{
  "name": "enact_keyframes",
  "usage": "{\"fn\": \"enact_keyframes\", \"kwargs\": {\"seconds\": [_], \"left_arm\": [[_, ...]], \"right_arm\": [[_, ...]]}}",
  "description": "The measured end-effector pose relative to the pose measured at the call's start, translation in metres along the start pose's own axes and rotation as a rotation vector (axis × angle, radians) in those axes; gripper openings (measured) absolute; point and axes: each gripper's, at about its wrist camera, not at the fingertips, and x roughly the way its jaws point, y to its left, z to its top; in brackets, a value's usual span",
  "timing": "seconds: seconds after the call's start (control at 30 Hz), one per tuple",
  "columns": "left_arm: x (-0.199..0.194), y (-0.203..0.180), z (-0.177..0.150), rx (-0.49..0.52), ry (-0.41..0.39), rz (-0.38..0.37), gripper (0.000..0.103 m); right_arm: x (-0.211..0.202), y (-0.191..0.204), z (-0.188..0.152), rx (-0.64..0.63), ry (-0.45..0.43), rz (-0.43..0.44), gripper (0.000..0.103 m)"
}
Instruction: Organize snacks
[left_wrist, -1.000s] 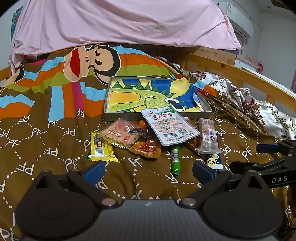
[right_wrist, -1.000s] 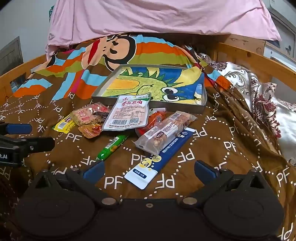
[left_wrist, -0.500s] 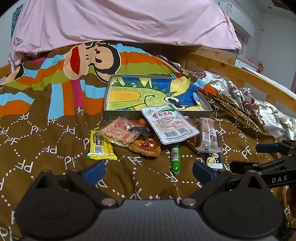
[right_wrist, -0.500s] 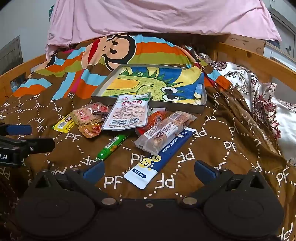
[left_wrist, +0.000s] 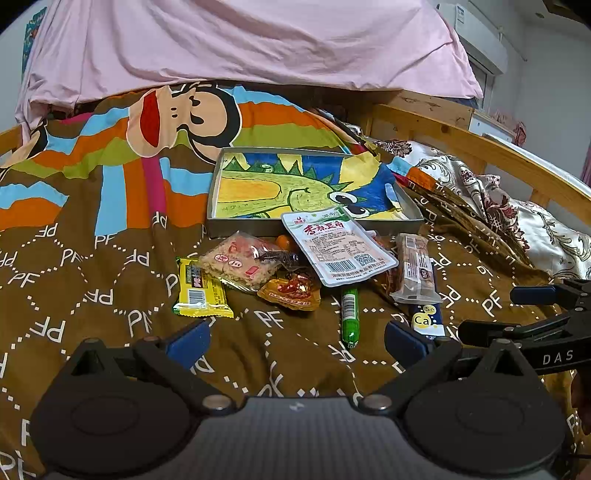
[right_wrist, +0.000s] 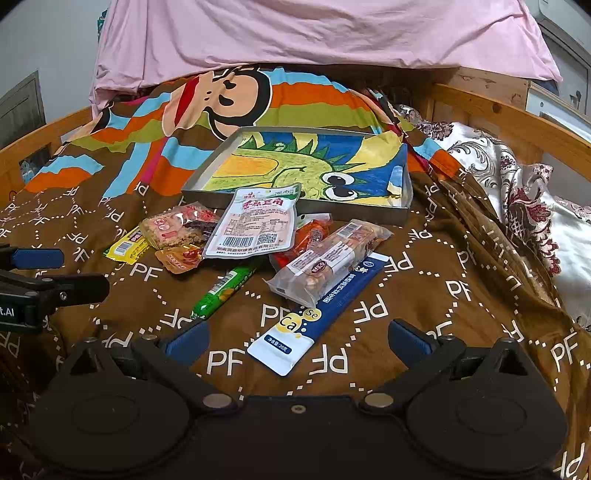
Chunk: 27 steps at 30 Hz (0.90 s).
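- Left gripper (left_wrist: 297, 338): jaws spread wide, nothing between them; blue pads low in the frame, above bare brown bedspread (left_wrist: 74, 280), short of the snacks.
- Right gripper (right_wrist: 298, 338): jaws likewise wide apart and empty; the blue-and-white sachet (right_wrist: 317, 314) lies just ahead of the gap, lower centre.
- Step in hand, as judged: the start of the job. No snack is in the tray and none is held; both tools seem poised for a first pick.
- Next move, as judged: close on one packet at an edge and carry it up-frame into the tray. Thin flat film on soft cloth may need a low, pinching approach.
- Blue-and-white sachet: long flat glossy strip, partly under the clear nut bar (right_wrist: 328, 258), a crinkly transparent wrapper.
- Green stick (left_wrist: 349, 314): slim, round, shiny, centre of the left view.
- White pouch (left_wrist: 338, 251): flat printed foil, its far end resting on the tray's near wall.
- Yellow packet (left_wrist: 199, 291), pink-label cracker bag (left_wrist: 240, 264), orange packet (left_wrist: 291, 291): small, crinkly, overlapping, centre left.
- Tray (left_wrist: 212, 206): shallow grey rectangular box, dinosaur drawing lining its floor, upper centre, holding no snacks.
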Motion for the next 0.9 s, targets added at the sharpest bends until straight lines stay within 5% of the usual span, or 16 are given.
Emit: {"fn": "enact_keyframes", "kwargs": {"seconds": [0.9], "left_arm": [[0.0034,0.0010,-0.0034,-0.001,0.015,-0.002,0.103]], "right_arm": [[0.0050,-0.0026,0.0010,0.012,0.023,-0.012,0.102]]}}
